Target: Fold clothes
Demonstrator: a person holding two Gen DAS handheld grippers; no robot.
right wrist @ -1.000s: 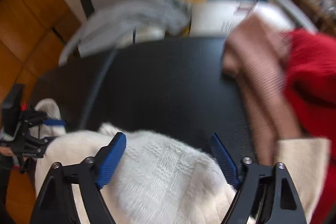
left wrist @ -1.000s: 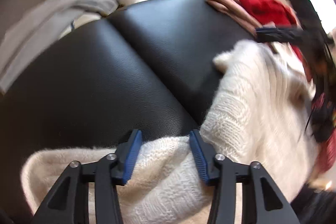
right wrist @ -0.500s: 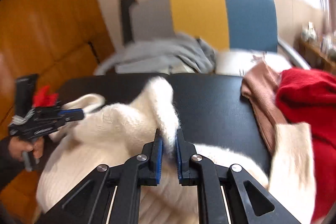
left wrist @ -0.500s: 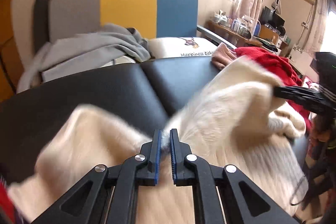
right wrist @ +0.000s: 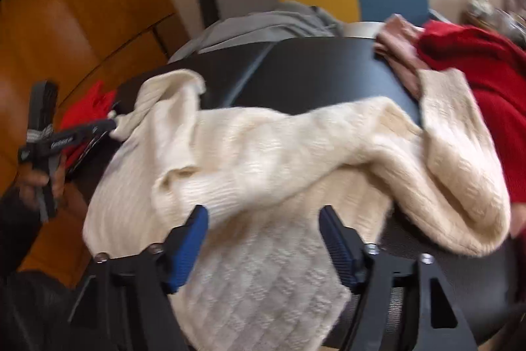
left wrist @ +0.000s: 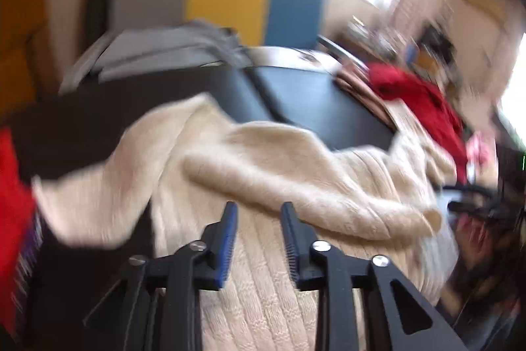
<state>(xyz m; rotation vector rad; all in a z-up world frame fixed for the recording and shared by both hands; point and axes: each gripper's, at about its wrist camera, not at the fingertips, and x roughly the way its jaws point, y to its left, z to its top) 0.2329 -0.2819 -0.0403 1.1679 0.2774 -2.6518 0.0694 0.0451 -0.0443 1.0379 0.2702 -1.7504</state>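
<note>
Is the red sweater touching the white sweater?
Touching. The right wrist view shows the white sweater's sleeve lying against the red sweater at the right, with no gap.

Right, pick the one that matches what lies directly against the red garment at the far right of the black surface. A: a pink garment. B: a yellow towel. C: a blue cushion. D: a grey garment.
A: in the right wrist view the pink garment lies bunched right against the red garment on the black surface, while the grey garment sits apart, further back near the chair.
</note>
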